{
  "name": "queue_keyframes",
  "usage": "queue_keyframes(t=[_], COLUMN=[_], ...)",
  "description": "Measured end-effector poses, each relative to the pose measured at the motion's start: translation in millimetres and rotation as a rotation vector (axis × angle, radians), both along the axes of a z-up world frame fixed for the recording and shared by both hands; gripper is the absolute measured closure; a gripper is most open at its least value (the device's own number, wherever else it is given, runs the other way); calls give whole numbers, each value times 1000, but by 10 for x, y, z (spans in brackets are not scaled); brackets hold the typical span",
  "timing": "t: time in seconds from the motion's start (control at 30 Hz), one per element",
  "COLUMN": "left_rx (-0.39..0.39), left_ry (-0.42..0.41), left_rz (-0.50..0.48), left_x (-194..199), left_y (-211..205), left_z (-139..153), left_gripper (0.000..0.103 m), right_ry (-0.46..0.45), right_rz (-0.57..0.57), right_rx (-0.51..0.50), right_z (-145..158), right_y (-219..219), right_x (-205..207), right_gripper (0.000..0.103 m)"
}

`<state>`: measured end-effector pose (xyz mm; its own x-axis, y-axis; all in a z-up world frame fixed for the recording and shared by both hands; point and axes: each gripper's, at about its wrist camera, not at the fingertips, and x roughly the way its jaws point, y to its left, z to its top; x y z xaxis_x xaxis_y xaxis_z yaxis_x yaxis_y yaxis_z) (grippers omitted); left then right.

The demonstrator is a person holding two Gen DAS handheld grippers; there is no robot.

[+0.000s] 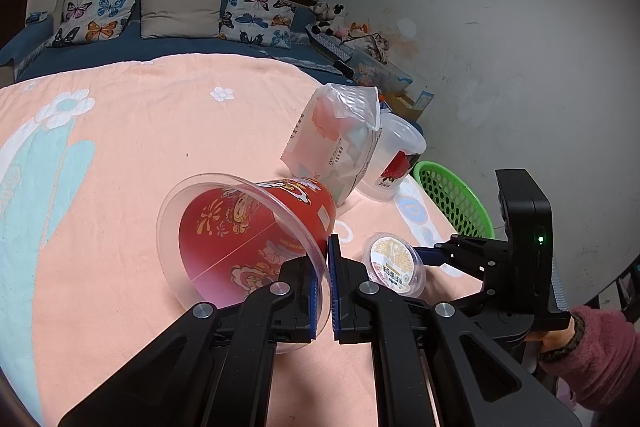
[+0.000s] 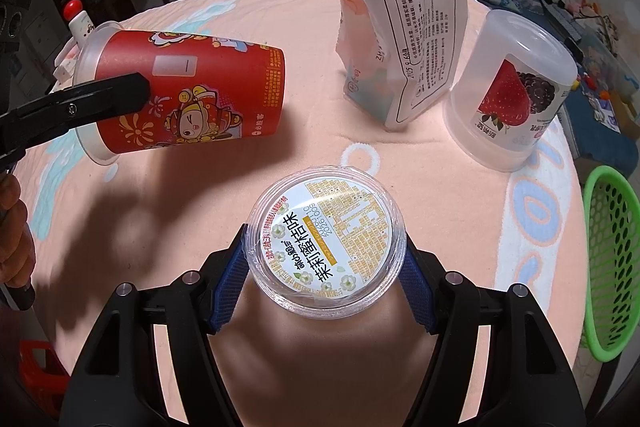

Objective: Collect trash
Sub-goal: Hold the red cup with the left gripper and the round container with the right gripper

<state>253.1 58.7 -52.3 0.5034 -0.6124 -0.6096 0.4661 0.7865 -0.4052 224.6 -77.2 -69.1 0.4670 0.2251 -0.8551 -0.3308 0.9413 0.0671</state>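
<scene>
A clear cup with a red cartoon sleeve (image 1: 256, 227) is tipped on its side, mouth toward the left camera. My left gripper (image 1: 324, 263) is shut on its rim, which runs between the blue pads. In the right wrist view the same red cup (image 2: 192, 91) hangs over its shadow on the blanket. A small round clear tub with a white and yellow printed lid (image 2: 326, 239) sits between the blue pads of my right gripper (image 2: 325, 247), which press on its two sides. The left wrist view shows that small tub (image 1: 394, 263) and one blue right finger (image 1: 430, 255).
A white snack bag (image 2: 400, 27) stands on the pink blanket (image 2: 280, 147). Beside it is an upturned clear tub with a strawberry label (image 2: 516, 95). A green mesh basket (image 2: 608, 259) sits past the bed's right edge. Pillows and a wall lie beyond. A red-sleeved hand (image 1: 592, 347) holds the right gripper.
</scene>
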Motion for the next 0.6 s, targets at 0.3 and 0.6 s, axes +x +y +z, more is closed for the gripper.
queue_keyframes(t=[0.3,0.6], left_rx=[0,-3], left_ry=[2,3], left_rz=[-1,0], left_x=[2,-1], left_y=[-16,-23], left_z=[-27,-29], left_gripper=[98,98], right_ry=[-3,-11], right_rz=[1,4], right_rx=[-1,-4], right_z=[9,31], right_y=[9,24], right_x=[-7,-9], right_gripper=[35,35])
